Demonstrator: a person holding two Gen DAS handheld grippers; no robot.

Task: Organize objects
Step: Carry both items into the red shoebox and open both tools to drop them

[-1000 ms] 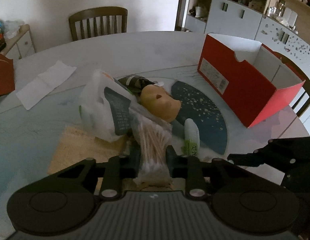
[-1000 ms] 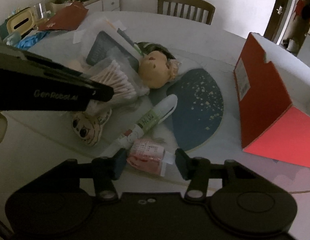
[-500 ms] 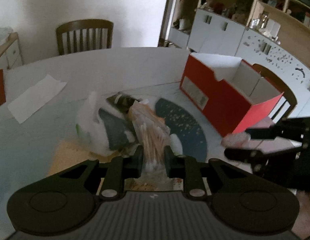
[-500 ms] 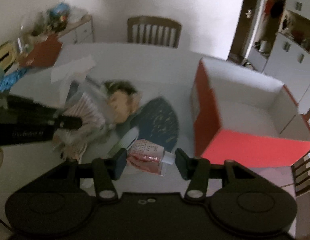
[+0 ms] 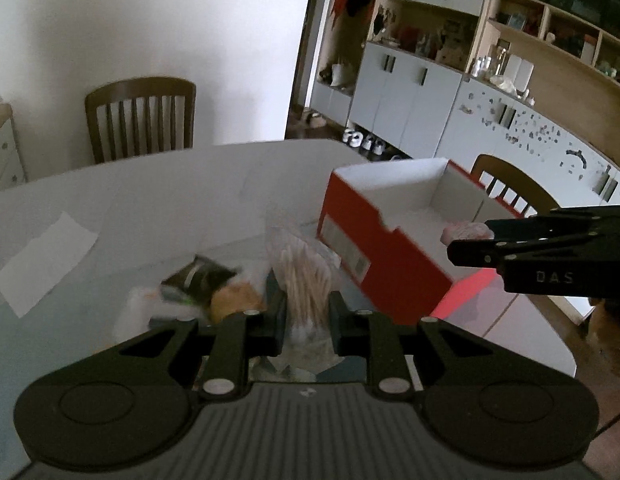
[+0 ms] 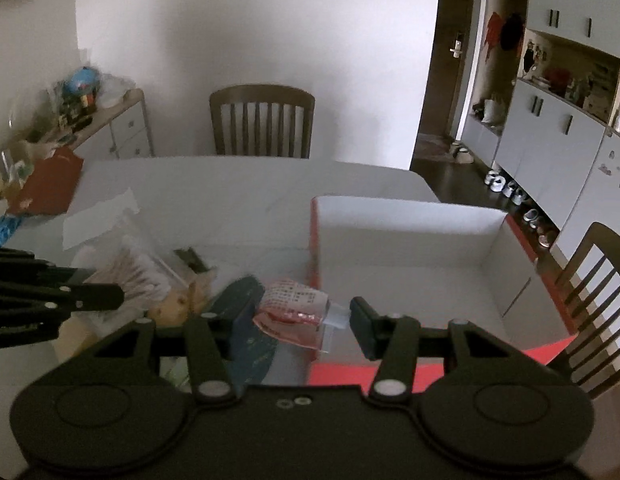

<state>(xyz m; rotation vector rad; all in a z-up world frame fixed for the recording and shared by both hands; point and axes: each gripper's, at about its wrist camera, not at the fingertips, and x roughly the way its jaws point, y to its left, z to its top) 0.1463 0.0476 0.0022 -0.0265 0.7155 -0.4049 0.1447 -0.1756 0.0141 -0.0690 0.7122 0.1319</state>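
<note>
My left gripper (image 5: 306, 312) is shut on a clear bag of cotton swabs (image 5: 304, 276) and holds it above the table, left of the red box (image 5: 374, 256). My right gripper (image 6: 300, 314) is shut on a pink and white packet (image 6: 294, 308) and holds it over the box's near left corner (image 6: 316, 272). In the left wrist view the packet (image 5: 466, 234) hangs over the box's white inside. The swab bag also shows in the right wrist view (image 6: 130, 270).
A pile stays on the table: a dark packet (image 5: 198, 278), a yellow plush toy (image 6: 174, 306), a dark blue mat (image 6: 250, 332). A white paper (image 5: 42, 260) lies at the left. Chairs stand behind the table (image 6: 262, 120) and at the right (image 6: 594, 292).
Both grippers have risen from the pile and moved right toward the red box, each carrying its object. The right gripper's packet now hangs over the box.
</note>
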